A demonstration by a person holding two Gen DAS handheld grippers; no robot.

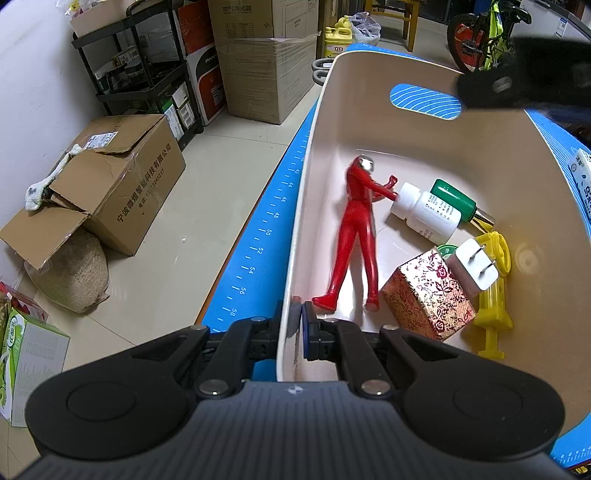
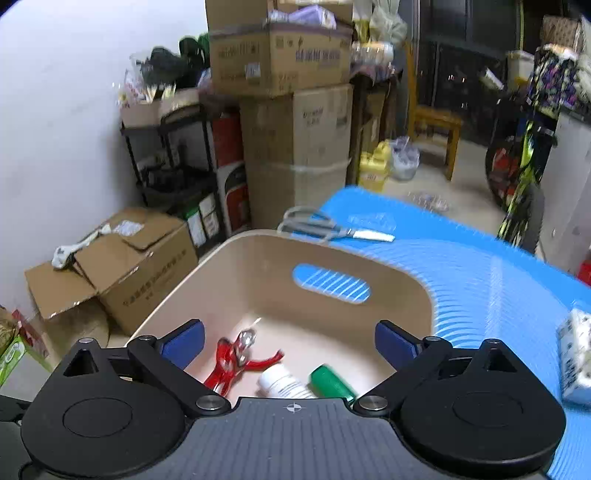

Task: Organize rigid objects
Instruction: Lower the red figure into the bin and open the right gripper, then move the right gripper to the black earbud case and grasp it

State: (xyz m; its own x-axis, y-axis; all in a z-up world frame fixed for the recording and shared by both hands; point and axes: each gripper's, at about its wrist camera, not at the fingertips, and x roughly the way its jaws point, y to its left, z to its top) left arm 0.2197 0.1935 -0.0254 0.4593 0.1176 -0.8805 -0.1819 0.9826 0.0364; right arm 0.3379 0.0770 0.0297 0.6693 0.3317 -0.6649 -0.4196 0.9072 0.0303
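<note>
A beige bin (image 1: 369,92) stands on a blue mat (image 2: 480,277). Inside it lie a red figure (image 1: 356,229), a white bottle (image 1: 424,212), a green bottle (image 1: 454,199), a red-and-gold patterned box (image 1: 428,295), a white plug charger (image 1: 472,269) and a yellow toy (image 1: 493,314). My left gripper (image 1: 297,314) is shut on the bin's near left wall, one finger inside and one outside. My right gripper (image 2: 290,343) hangs open above the bin (image 2: 258,280) with nothing between its fingers. Below it show the figure (image 2: 229,363) and both bottles (image 2: 282,384).
Grey scissors (image 2: 332,229) lie on the mat beyond the bin. A white-and-blue carton (image 2: 576,358) sits on the mat at the right. Cardboard boxes (image 1: 122,184), a black shelf (image 1: 140,74) and a bicycle (image 1: 487,33) stand on the floor around the table.
</note>
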